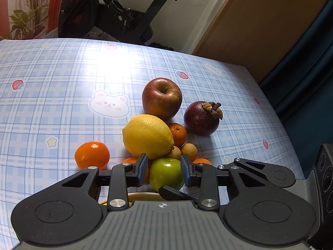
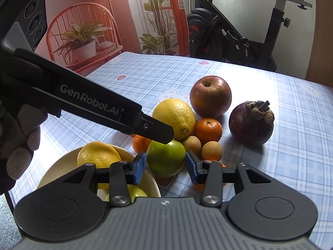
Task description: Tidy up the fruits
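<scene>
Both tongs stand open around the green apple (image 2: 165,158), which rests on the table (image 2: 291,145) beside the bowl (image 2: 52,173). Left tongs (image 1: 164,169) and right tongs (image 2: 165,167) bracket it, pads apart from its skin. A lemon (image 2: 174,117) lies just behind.

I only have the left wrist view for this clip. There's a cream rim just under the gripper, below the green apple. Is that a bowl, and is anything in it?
Observer: Yes. The right wrist view shows a cream bowl holding a yellow citrus fruit and a pale yellow-green fruit, partly hidden.
Operator: And the black piece poking in below the apple?
Observer: Probably a finger of the right gripper. Its open jaws flank the green apple.
Operator: Who holds the left gripper?
Observer: A gloved hand at the left edge. One finger of the left gripper reaches over the apple's top.
</scene>
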A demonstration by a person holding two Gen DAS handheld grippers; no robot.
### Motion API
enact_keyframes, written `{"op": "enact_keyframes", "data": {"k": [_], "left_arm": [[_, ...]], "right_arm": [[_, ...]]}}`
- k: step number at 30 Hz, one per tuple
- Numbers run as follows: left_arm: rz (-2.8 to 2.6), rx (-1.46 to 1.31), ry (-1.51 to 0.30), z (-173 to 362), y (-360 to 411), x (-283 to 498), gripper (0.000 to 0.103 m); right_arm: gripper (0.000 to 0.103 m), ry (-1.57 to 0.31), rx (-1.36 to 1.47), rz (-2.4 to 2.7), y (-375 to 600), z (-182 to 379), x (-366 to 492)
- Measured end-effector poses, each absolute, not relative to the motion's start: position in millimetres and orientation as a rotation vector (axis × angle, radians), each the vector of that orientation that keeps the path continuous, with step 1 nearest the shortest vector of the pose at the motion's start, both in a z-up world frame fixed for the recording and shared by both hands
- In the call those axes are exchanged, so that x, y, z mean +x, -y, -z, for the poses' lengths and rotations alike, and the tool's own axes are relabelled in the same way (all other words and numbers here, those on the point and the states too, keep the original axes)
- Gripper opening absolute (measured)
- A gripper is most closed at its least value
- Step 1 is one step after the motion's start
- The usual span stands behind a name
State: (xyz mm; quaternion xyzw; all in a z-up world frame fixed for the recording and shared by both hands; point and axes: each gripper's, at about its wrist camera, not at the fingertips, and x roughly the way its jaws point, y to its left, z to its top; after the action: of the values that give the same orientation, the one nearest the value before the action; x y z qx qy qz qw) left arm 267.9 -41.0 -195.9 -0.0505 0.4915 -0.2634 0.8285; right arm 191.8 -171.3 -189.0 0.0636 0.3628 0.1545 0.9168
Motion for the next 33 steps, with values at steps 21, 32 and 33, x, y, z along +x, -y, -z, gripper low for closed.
{"op": "enact_keyframes", "data": {"k": [21,32,33], "left_arm": [[0.586,-0.106,-1.08,203,47,271,0.035],[0.597,-0.127,-1.067,199,47,264,0.032],[0.598,-0.126,-1.065,198,47,263,0.031]], "right_arm": [[0.045,-0.76,0.27,-0.265,179,192,189],[0.044,-0.714,0.245,-0.254,177,190,174],[0.043,-0.712,0.242,-0.252,177,189,174]]}}
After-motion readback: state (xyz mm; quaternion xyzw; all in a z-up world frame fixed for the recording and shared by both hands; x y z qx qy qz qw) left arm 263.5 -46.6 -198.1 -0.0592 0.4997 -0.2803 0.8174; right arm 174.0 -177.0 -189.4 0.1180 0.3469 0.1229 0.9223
